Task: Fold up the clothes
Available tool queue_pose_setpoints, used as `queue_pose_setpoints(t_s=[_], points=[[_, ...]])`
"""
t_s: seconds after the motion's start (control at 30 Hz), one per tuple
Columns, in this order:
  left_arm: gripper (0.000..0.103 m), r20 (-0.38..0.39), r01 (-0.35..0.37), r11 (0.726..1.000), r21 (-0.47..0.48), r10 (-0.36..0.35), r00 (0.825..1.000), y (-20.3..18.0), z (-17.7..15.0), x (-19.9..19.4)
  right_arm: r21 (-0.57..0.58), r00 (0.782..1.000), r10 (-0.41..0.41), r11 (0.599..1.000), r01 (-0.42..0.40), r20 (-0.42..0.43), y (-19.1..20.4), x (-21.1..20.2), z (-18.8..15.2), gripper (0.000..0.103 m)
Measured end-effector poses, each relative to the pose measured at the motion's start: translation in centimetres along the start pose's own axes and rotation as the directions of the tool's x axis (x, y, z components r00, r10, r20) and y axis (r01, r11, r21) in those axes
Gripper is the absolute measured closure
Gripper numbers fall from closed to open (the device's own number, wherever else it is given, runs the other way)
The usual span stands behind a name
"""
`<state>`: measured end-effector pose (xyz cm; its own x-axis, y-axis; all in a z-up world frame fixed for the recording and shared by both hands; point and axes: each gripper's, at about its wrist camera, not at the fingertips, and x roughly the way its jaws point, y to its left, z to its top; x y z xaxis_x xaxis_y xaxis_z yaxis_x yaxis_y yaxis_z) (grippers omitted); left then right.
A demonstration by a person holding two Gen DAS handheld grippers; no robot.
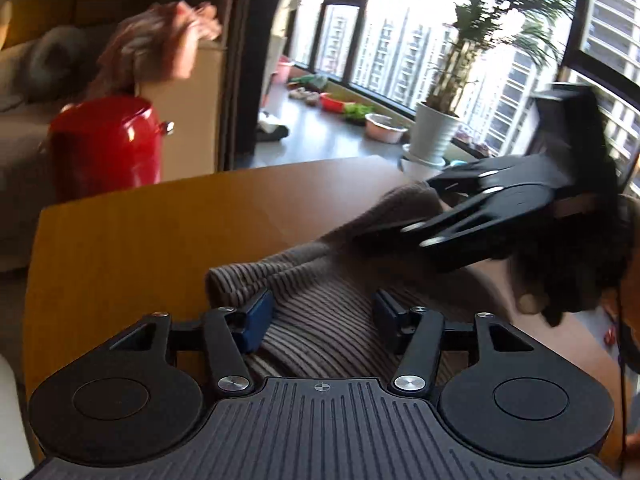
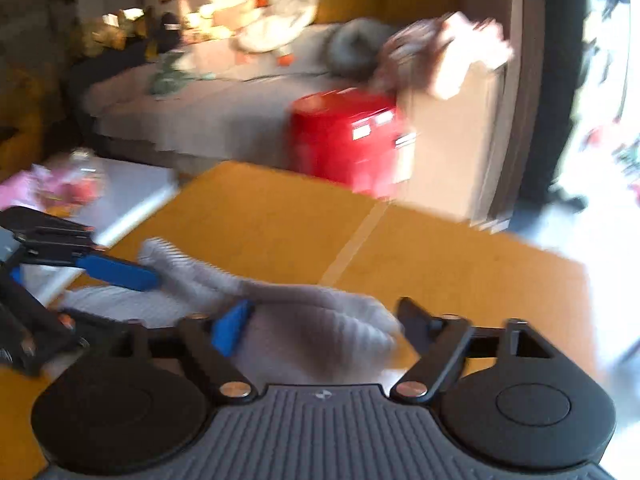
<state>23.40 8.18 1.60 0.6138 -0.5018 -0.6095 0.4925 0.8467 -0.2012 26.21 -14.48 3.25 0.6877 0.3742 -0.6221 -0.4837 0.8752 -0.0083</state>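
Closest to us, the left gripper point(image 1: 322, 322) stands with its blue pads point(image 1: 256, 322) wide apart, the ribbed brown garment point(image 1: 320, 300) bunched between them and running ahead across the wooden table point(image 1: 132, 240). From its own camera, the right gripper point(image 2: 320, 326) is likewise spread, a pale, blurred fold of the same garment point(image 2: 304, 320) lying between its fingers; whether either pad actually touches the cloth we cannot tell through the blur.

We judge the work to be mid-fold: the knit is gathered into a loose roll rather than laid flat, and neither tool grips it. The next move, as we read it, calls for both grippers to close on an edge or corner of the cloth and draw it square before any fold is laid.

Ahead and to the right of the left tool, the right gripper point(image 1: 460, 216) hangs above the garment's far end, smeared by motion. Beyond the table's far edge stand a red bin point(image 1: 106, 142), a cardboard box point(image 1: 192, 108) with clothing draped over it, a potted plant point(image 1: 436, 132) in a white pot, and windows onto apartment towers.

We can read no brand, label or writing; pale stickers on the red bin point(image 2: 348, 140) are too blurred to make out.
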Motion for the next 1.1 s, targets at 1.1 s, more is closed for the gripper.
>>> queue_pose_setpoints(t_s=[1.1], points=[[0.032,-0.013,0.003,1.000,-0.006,-0.003,1.000,0.3,0.3,0.2,-0.052,0.996,0.068,0.996,-0.065,0.051,5.9,-5.6,-3.1,0.000]])
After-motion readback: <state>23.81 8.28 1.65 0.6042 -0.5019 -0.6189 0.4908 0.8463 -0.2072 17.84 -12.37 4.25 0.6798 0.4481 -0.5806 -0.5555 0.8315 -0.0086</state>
